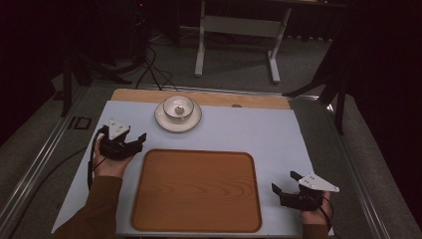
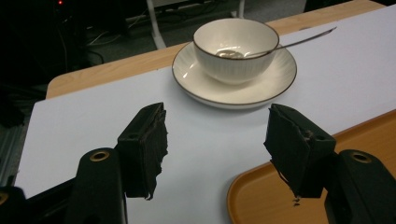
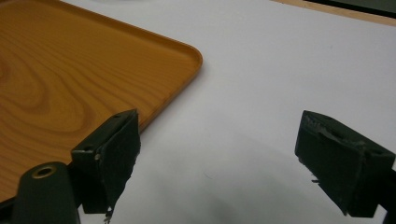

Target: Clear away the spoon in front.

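Observation:
A white bowl (image 1: 178,107) (image 2: 236,49) with a spoon (image 2: 299,41) in it stands on a white saucer (image 1: 164,119) (image 2: 191,77) at the back of the table. A wooden tray (image 1: 196,191) (image 2: 261,196) (image 3: 56,79) lies empty in the middle front. My left gripper (image 1: 140,140) (image 2: 217,144) is open, left of the tray's far left corner and short of the saucer, with nothing between its jaws. My right gripper (image 1: 284,181) (image 3: 219,163) is open too, over the white mat just right of the tray's right edge.
A pale mat (image 1: 259,129) covers the table; a strip of bare wood (image 1: 249,101) runs along the back edge. Beyond the table are a white desk frame (image 1: 201,45) and cables (image 1: 154,69) on the floor.

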### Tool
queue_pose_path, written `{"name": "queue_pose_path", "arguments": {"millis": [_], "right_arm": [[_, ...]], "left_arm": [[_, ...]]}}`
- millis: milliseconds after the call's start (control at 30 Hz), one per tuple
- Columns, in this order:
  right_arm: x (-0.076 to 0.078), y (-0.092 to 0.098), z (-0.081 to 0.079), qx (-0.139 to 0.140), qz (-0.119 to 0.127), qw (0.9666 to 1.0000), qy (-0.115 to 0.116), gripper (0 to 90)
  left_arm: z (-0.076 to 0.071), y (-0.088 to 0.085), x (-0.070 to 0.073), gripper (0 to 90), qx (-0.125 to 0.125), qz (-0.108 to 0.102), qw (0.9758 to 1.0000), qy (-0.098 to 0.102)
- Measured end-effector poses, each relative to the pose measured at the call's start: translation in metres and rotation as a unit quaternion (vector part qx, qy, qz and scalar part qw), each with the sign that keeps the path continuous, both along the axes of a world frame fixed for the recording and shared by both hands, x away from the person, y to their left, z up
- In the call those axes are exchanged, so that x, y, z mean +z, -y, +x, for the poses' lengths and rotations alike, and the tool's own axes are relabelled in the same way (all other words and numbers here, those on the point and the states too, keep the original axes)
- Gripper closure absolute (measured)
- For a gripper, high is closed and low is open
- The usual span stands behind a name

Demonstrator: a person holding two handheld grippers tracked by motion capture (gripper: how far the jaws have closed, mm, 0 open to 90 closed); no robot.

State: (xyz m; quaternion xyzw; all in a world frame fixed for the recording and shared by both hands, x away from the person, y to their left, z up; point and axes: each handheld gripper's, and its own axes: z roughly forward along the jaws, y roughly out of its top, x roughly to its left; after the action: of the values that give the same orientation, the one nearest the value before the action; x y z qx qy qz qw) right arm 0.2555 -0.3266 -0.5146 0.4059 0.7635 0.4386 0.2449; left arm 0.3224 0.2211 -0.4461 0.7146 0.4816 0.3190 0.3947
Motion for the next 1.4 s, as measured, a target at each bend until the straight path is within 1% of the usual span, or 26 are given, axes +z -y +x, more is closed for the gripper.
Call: {"name": "queue_pose_path", "arguments": {"millis": [233,267,333,567,700,800,1100,1200,1267,1400], "right_arm": [[0.000,0.000,0.000,0.001,-0.001,1.0000,0.000,13.9],[0.000,0.000,0.000,0.000,0.000,1.0000,0.000,14.0],[0.000,0.000,0.000,0.000,0.000,1.0000,0.000,13.9],[0.000,0.000,0.000,0.001,0.000,1.0000,-0.001,14.0],[0.000,0.000,0.000,0.001,0.000,1.0000,-0.001,13.9],[0.000,0.000,0.001,0.001,0.000,1.0000,0.000,13.9],[0.000,0.001,0.000,0.001,0.000,1.0000,0.000,13.9],[0.000,0.001,0.001,0.001,0.000,1.0000,0.000,14.0],[0.000,0.001,0.001,0.001,-0.001,1.0000,0.000,14.0],[0.000,0.001,0.001,0.000,0.000,1.0000,0.001,14.0]], "left_arm": [[0.009,0.008,0.003,37.9,-0.009,0.004,1.0000,0.001],[0.011,0.011,0.004,37.9,-0.011,0.008,0.9999,0.003],[0.013,0.013,0.005,37.9,-0.013,0.010,0.9999,0.002],[0.021,0.021,0.005,37.8,-0.019,0.007,0.9998,0.003],[0.023,0.023,0.005,37.8,-0.023,0.007,0.9997,0.004],[0.029,0.030,0.004,37.8,-0.029,0.012,0.9995,0.001],[0.042,0.041,-0.001,37.7,-0.041,0.016,0.9990,-0.007],[0.044,0.045,-0.002,38.0,-0.046,0.022,0.9987,-0.006],[0.046,0.047,-0.003,38.7,-0.050,0.022,0.9985,-0.003],[0.051,0.050,-0.003,39.0,-0.054,0.024,0.9982,-0.005]]}}
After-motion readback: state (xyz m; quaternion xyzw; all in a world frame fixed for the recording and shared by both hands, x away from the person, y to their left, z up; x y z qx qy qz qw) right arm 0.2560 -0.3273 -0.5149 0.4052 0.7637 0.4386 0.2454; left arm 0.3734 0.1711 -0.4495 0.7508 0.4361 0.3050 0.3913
